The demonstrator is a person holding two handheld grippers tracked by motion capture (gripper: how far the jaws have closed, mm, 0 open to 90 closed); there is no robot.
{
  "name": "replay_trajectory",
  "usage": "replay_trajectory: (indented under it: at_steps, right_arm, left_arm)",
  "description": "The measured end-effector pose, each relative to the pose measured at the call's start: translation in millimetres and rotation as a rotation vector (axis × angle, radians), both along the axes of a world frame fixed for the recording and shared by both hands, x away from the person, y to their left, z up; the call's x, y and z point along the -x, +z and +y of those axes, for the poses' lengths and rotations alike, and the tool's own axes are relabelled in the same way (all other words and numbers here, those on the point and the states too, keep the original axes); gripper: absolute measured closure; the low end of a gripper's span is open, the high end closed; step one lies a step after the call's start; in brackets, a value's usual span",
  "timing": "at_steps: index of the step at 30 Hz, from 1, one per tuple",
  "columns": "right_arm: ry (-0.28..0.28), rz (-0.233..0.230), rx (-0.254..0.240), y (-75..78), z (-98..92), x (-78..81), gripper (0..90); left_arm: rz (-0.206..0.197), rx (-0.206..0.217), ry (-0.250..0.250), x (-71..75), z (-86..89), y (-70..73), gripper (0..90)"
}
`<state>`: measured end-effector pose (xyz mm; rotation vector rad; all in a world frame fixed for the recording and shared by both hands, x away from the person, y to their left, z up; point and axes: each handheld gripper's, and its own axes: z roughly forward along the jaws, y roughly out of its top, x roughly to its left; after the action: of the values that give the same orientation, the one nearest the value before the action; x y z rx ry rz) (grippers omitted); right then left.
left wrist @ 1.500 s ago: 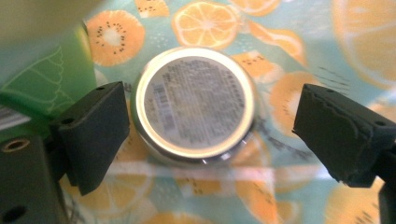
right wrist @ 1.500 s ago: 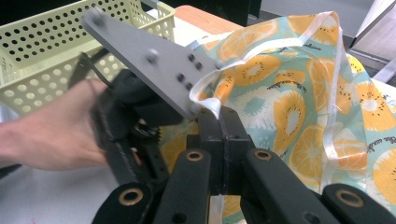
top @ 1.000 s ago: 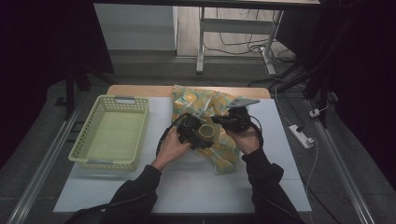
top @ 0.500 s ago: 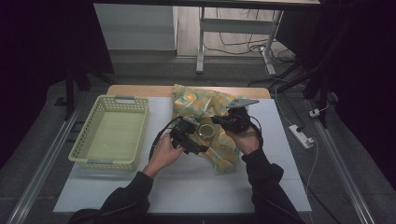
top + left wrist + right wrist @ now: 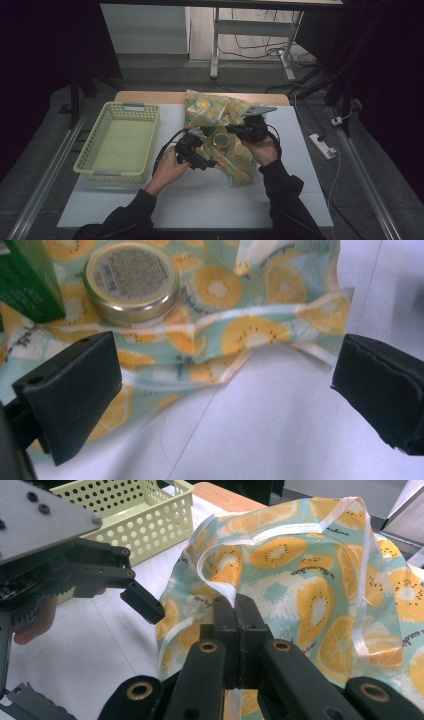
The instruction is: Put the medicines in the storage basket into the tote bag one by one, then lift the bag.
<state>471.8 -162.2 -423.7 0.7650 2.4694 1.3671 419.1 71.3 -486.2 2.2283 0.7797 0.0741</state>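
Two hand-held grippers meet over a fruit-print cloth bag [image 5: 220, 132] in the high view; the bag lies from the middle of the tabletop [image 5: 200, 200] to its far edge, with a round tin [image 5: 220, 139] resting on it. The left hand-held gripper [image 5: 196, 144] is at the bag's left edge, the right hand-held gripper [image 5: 235, 131] on the bag just right of the tin, and a yellow-green basket [image 5: 120, 142] stands along the left edge of the tabletop. In the left gripper view, the left hand-held gripper [image 5: 225, 390] is released, its jaws spread wide above the bag's [image 5: 240, 305] hem and bare tabletop [image 5: 280, 430]; the tin [image 5: 131, 280] lies on the cloth beyond, beside a green box [image 5: 27, 280]. In the right gripper view, the right hand-held gripper [image 5: 235, 611] is clenched on a white-edged fold of the bag [image 5: 300, 575], the basket [image 5: 130, 515] and the left hand-held gripper [image 5: 142, 602] beyond.
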Motion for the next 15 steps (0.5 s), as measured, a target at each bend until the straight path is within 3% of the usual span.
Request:
replay_trajectory:
  at_steps: [9,15]
  right_arm:
    - [0.001,0.000,0.004,0.2,0.4,0.1,89.3]
    - [0.004,0.000,0.005,-0.3,1.1,0.3,89.3]
  left_arm:
    - [-0.008,-0.025,0.034,-6.2,4.4,-8.9,0.0]
    - [0.004,-0.108,0.108,-14.6,3.3,-18.5,0.6]
